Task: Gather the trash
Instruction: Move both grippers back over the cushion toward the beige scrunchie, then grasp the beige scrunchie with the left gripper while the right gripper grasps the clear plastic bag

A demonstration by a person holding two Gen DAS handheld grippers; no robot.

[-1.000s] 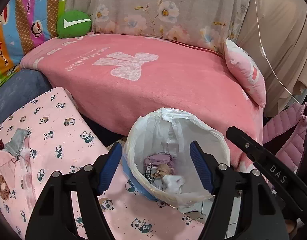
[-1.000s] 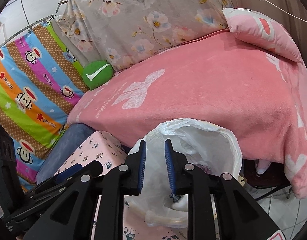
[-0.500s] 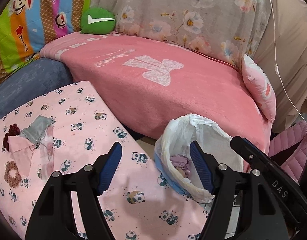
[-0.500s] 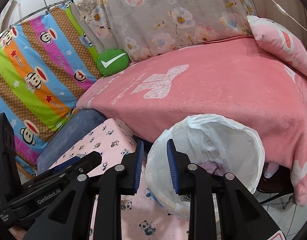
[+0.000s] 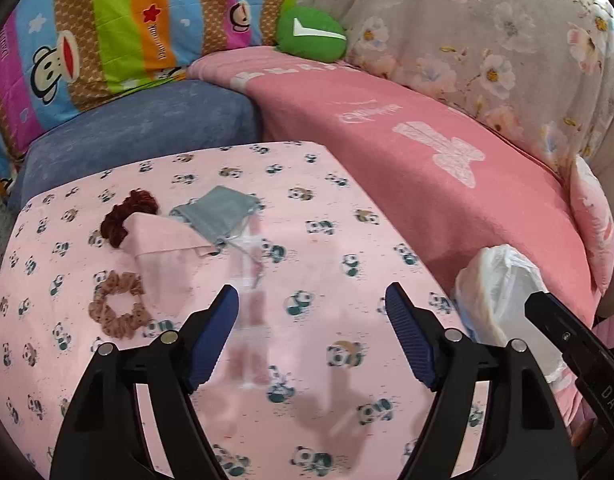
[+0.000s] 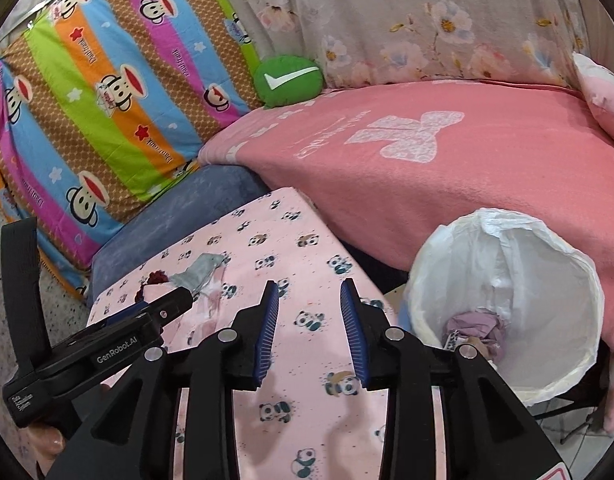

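Observation:
On the panda-print cloth [image 5: 331, 236] lie a pink cloth [image 5: 167, 252], a grey pouch [image 5: 221, 210], a clear plastic wrapper [image 5: 249, 280], a dark red scrunchie [image 5: 125, 216] and a brown scrunchie [image 5: 115, 308]. My left gripper [image 5: 313, 314] hovers just right of them; its jaws are opening with nothing between them. My right gripper [image 6: 311, 316] is over bare panda-print cloth [image 6: 307, 364], jaws opening and empty. The white-lined bin [image 6: 487, 218] stands to the right with crumpled trash [image 6: 477, 326] in it. The bin's liner [image 5: 503, 276] shows at the right edge of the left wrist view.
A pink blanket [image 5: 427, 168] covers the sofa behind the bin. A blue cushion [image 5: 147, 120], a striped monkey-print quilt [image 6: 107, 92] and a green round pillow [image 5: 311, 32] sit at the back. A black chair leg [image 6: 567, 420] shows below the bin.
Both views have swung left, from over the bin to the panda-print cloth. The bin now sits at the right, and the small items have come into view. Both pairs of jaws stand wider.

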